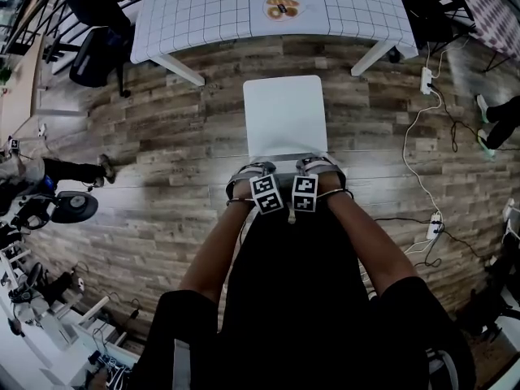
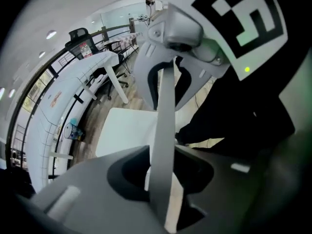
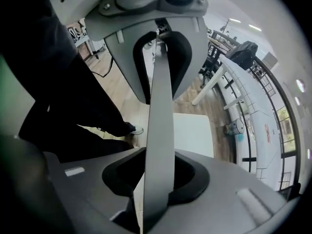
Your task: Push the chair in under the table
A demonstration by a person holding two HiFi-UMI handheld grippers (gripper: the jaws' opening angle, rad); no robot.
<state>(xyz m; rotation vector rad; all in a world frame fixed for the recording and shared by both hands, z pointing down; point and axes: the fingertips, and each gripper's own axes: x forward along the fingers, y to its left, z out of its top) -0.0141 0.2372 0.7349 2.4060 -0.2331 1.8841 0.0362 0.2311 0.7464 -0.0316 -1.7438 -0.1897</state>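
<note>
Wooden floor; chair faces table.

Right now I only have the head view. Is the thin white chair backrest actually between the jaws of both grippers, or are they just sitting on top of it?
Observer: Between them. In the left gripper view the thin white chair backrest runs edge-on through the left gripper, whose jaws are closing. Dark gaps show on both sides.
Operator: Right one?
Observer: Same in its own view. The backrest stands between the closing jaws of the right gripper and doesn't look pinched yet.
Operator: Anything under the table?
Observer: The right gripper view shows a small clear container with something teal in it. It appears to sit under the near edge of the table with the white grid cloth.
</note>
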